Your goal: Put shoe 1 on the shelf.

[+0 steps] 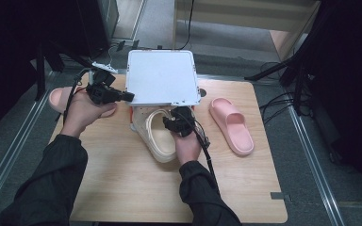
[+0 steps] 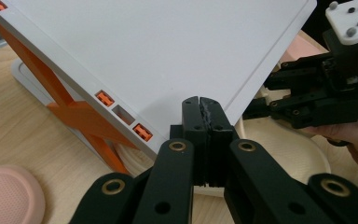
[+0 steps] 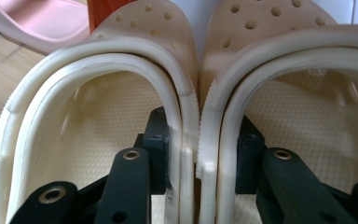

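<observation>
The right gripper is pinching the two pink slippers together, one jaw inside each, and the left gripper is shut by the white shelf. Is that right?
Not quite. The right gripper pinches the two cream clogs together, one jaw inside each, as the right gripper view shows. The pink slippers lie apart on the table. The left gripper is indeed shut by the white shelf.

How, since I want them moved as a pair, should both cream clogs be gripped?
Pinch the touching side walls of the cream clogs, one jaw inside each opening, coming from the heel end. Those walls stand upright and pressed together; the right gripper holds them so.
</observation>
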{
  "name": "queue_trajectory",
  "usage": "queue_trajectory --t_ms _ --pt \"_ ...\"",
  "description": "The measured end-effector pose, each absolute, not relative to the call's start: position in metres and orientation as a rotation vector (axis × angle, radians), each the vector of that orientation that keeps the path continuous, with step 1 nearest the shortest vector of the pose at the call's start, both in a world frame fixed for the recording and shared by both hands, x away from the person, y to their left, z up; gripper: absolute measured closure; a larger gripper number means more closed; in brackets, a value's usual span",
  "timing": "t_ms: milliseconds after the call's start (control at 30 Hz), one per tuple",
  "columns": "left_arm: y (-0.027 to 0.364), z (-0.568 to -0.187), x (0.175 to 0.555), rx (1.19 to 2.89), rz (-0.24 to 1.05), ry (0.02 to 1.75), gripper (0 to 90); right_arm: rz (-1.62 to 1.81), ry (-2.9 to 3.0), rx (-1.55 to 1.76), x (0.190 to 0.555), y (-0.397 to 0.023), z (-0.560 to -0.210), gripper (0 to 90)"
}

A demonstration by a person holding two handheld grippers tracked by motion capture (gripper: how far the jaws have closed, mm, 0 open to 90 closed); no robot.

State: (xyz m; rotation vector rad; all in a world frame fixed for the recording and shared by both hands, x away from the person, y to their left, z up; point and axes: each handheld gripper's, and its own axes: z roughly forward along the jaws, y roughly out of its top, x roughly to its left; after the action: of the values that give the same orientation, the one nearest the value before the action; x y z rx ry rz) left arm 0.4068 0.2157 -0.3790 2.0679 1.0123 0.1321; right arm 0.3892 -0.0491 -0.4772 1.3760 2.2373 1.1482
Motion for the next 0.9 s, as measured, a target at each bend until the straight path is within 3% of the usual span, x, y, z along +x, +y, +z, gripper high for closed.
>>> queue_trajectory --t_ms 433,733,900 --pt "0.217 -0.380 0.406 2.053 0.129 1.013 90.0 1.164 2.204 1.399 0.393 -0.048 -0.489 64.2" --pt "0.218 -0.381 0.406 2.049 0.129 1.012 90.0 1.196 2.269 1.383 0.386 -0.057 -0.480 55.8" --pt "0.218 -0.381 0.406 2.045 0.125 1.013 90.0 1.192 2.289 1.388 0.375 -0.067 -0.474 57.2"
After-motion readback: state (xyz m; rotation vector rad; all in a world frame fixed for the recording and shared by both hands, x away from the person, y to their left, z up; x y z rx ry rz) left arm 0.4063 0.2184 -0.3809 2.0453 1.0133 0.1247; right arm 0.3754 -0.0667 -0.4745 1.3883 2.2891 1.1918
